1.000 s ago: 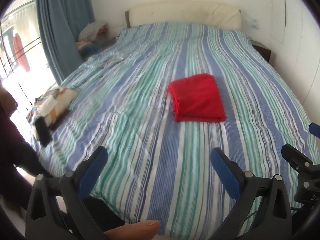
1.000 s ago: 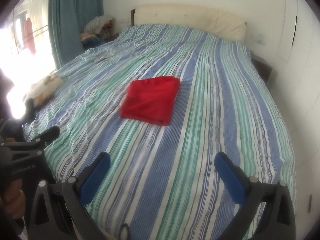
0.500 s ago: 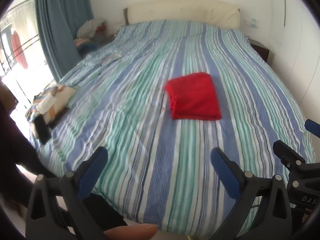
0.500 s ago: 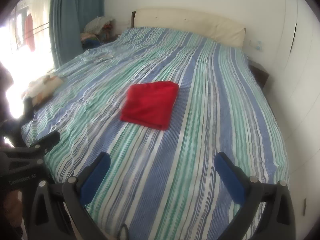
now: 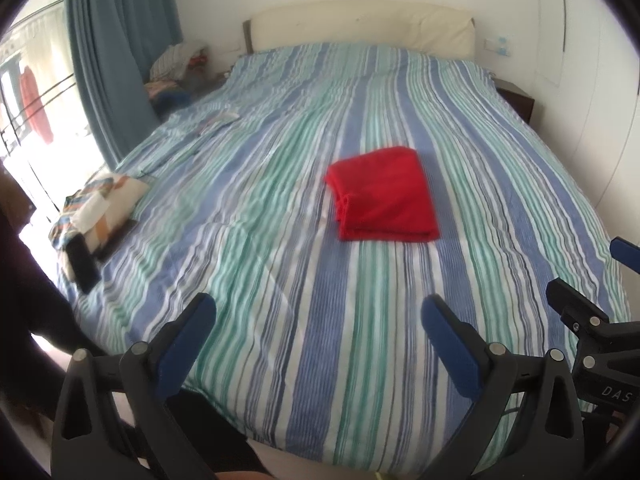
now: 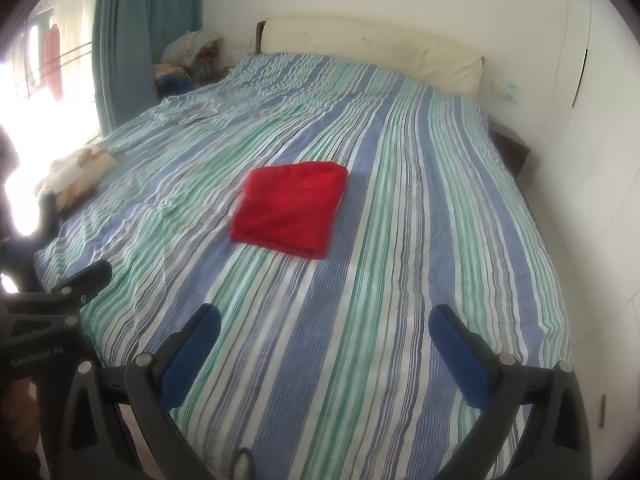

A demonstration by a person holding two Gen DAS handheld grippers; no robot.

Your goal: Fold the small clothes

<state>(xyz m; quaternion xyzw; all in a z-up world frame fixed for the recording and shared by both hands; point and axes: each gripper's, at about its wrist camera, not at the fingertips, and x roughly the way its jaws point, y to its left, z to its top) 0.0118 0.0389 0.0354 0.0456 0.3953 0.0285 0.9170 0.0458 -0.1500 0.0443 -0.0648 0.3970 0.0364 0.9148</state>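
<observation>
A red garment (image 5: 384, 196), folded into a neat rectangle, lies flat near the middle of the striped bed (image 5: 280, 280); it also shows in the right wrist view (image 6: 290, 208). My left gripper (image 5: 316, 312) is open and empty, held back above the bed's foot edge, well short of the garment. My right gripper (image 6: 324, 320) is open and empty too, also above the foot edge. The right gripper's body shows at the right edge of the left wrist view (image 5: 592, 328); the left gripper's body shows at the left of the right wrist view (image 6: 52, 308).
A patterned folded stack with a dark flat object (image 5: 96, 212) lies at the bed's left edge. Papers (image 5: 212, 122) lie further up the left side. A blue curtain (image 5: 116, 48), a pile of clothes (image 5: 180, 68), a cream headboard (image 5: 360, 24) and a dark nightstand (image 5: 516, 100) surround the bed.
Both grippers have drawn back from the bed and risen a little, so the red garment looks farther off. The garment has not moved. Both stay open.
</observation>
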